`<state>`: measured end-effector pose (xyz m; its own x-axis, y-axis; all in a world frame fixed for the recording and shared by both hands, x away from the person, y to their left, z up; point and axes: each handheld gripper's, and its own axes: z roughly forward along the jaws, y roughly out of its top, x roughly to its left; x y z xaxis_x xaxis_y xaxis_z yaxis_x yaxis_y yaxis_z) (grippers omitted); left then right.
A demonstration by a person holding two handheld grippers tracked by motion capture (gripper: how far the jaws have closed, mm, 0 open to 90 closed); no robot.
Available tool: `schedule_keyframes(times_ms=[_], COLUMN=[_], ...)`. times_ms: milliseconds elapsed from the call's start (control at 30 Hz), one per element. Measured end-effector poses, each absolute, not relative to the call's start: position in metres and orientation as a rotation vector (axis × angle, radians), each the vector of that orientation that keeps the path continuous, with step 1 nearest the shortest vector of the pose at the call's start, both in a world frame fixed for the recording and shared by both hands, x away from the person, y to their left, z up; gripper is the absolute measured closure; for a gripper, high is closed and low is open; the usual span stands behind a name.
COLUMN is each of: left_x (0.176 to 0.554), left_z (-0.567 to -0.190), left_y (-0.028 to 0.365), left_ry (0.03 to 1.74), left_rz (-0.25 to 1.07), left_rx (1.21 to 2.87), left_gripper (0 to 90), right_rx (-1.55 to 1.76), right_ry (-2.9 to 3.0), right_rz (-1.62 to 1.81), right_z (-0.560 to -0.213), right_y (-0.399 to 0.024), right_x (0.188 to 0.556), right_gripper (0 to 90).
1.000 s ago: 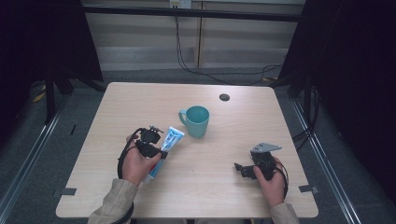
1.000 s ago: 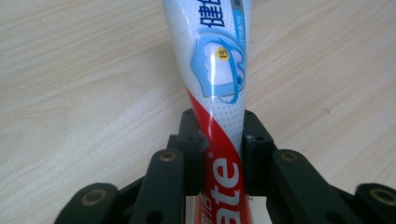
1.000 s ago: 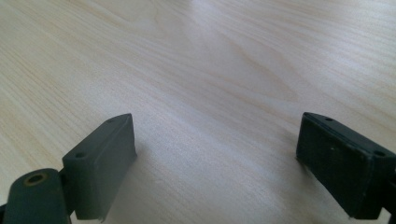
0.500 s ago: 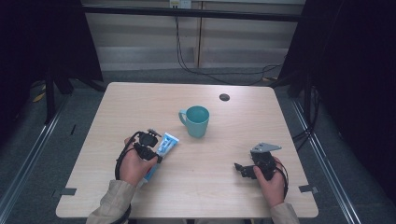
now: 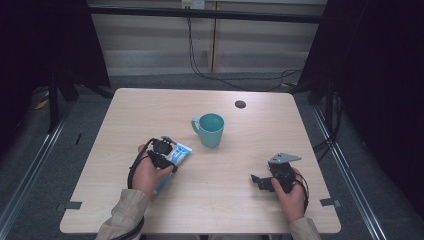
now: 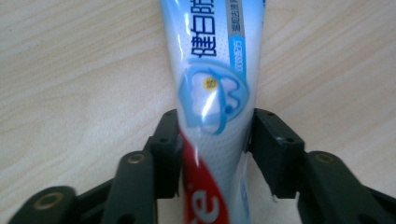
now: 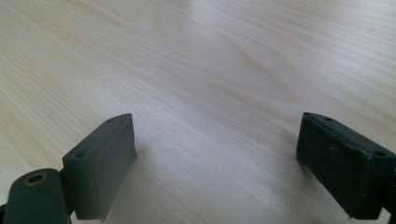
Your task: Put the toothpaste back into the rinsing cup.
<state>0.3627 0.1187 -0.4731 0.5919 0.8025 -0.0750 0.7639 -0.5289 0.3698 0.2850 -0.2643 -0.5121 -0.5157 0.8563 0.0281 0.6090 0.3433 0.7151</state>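
Compared with a second ago, the left gripper (image 6: pixel 212 140) is lying lower and farther from the one teal mug (image 5: pixel 211 129), its jaws just opening around the one toothpaste tube (image 6: pixel 212 93) on the table (image 5: pixel 240 210), while the right gripper (image 7: pixel 217 163) is resting released.

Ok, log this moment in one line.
left tool: just opening, toothpaste tube between jaws, on table | right tool: open, empty | mug: upright

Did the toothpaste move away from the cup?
Yes. The toothpaste tube has slid back from the green cup, toward the person. The left gripper has just been opening, with the tube between its jaws.
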Motion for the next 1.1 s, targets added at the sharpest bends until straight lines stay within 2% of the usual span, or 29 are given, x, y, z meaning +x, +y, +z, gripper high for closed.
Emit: schedule_keyframes(times_ms=[67,200,300,333,367,467,600,1100], left_x=[0.365,0.371,0.372,0.373,0.373,0.371,0.367,0.362], left_z=[-0.475,-0.475,-0.473,-0.471,-0.47,-0.468,-0.466,-0.426], left_y=[0.115,0.108,0.106,0.106,0.105,0.101,0.106,0.125], left_ry=[1.261,1.261,1.281,1.278,1.284,1.272,1.27,1.111], left_rz=[0.187,0.206,0.19,0.157,0.13,0.151,0.066,0.141], left_rx=[2.467,2.487,2.504,2.505,2.501,2.529,2.459,2.254], left_gripper=[47.2,46.2,53.1,57.7,68.0,72.8,73.2,72.9], right_rx=[1.294,1.295,1.294,1.294,1.294,1.295,1.295,1.297], right_ry=[2.26,2.26,2.26,2.26,2.26,2.26,2.26,2.261], right_rz=[0.973,0.973,0.973,0.973,0.973,0.973,0.974,0.975], right_z=[-0.512,-0.512,-0.512,-0.512,-0.512,-0.512,-0.512,-0.512], right_y=[-0.264,-0.264,-0.264,-0.264,-0.264,-0.264,-0.264,-0.264], right_x=[0.285,0.285,0.285,0.285,0.285,0.285,0.285,0.285], right_gripper=[11.2,11.2,11.2,11.1,11.2,11.2,11.3,11.3])
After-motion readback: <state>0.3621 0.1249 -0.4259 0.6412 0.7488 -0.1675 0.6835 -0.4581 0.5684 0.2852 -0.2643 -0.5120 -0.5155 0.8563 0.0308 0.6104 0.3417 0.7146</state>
